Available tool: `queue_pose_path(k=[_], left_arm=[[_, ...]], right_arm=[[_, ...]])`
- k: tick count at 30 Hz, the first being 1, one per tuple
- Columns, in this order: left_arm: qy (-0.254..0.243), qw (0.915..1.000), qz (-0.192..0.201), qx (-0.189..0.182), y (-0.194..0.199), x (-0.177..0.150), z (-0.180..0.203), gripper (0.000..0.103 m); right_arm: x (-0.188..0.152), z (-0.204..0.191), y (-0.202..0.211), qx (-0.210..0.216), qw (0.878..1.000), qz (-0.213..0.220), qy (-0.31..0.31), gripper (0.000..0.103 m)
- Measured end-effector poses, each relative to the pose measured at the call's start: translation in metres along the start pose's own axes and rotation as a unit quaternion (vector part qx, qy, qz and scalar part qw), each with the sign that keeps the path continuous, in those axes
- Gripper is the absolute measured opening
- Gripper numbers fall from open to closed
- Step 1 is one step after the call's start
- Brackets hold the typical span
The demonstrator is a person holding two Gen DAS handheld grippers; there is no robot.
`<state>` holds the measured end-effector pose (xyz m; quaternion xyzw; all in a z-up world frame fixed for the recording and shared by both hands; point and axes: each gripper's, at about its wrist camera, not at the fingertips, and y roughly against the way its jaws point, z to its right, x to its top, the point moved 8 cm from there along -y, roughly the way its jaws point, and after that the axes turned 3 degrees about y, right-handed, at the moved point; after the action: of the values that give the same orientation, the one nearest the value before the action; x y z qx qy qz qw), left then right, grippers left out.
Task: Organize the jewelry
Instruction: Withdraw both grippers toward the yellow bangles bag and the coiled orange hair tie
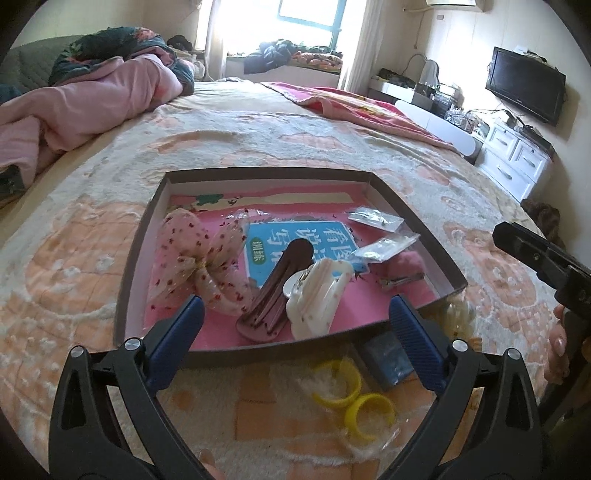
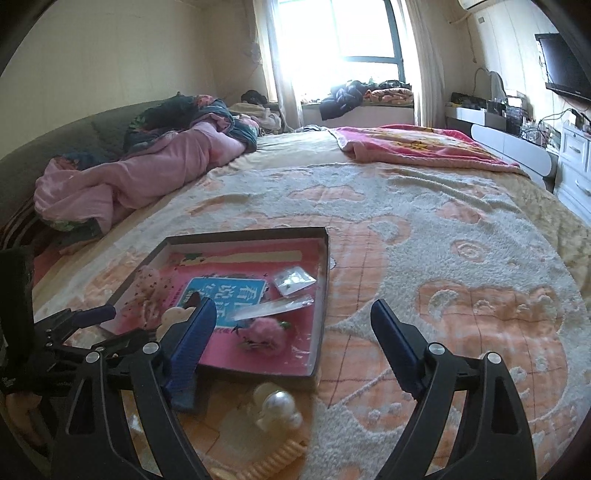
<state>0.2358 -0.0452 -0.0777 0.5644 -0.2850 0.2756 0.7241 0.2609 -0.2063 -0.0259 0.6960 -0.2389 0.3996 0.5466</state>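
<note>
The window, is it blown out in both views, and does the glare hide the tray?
Left wrist view: the window is overexposed, yet the tray stays readable. Right wrist view: the window is blown white with haze around it; the tray remains clear. Fisheye bends the edges in both.

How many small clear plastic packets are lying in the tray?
2. One clear plastic packet lies near the tray's far right corner; the other sits just nearer, beside the pink fluffy clip. Others could hide under clutter.
</note>
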Motion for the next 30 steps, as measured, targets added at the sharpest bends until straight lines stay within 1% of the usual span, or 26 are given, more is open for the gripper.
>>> queue_pose_path(k=[5,15,21,30], left_arm=[[0.004,0.9999,0.011,0.003,0.011,-0.004,-0.006,0.091],[-0.001,0.9987,0.051,0.006,0.038,-0.008,-0.01,0.091],[-0.004,0.998,0.062,0.002,0.048,-0.011,-0.01,0.091],[-0.013,0.9986,0.051,-0.003,0.046,-0.026,-0.007,0.091]], right_arm=[[-0.007,-0.011,0.011,0.007,1.0,0.004,0.007,0.083],[-0.027,-0.033,0.026,0.019,1.0,0.0,0.021,0.083],[-0.038,-0.043,0.031,0.027,0.999,-0.004,0.028,0.083],[-0.062,-0.043,0.033,0.026,0.999,-0.022,0.027,0.083]])
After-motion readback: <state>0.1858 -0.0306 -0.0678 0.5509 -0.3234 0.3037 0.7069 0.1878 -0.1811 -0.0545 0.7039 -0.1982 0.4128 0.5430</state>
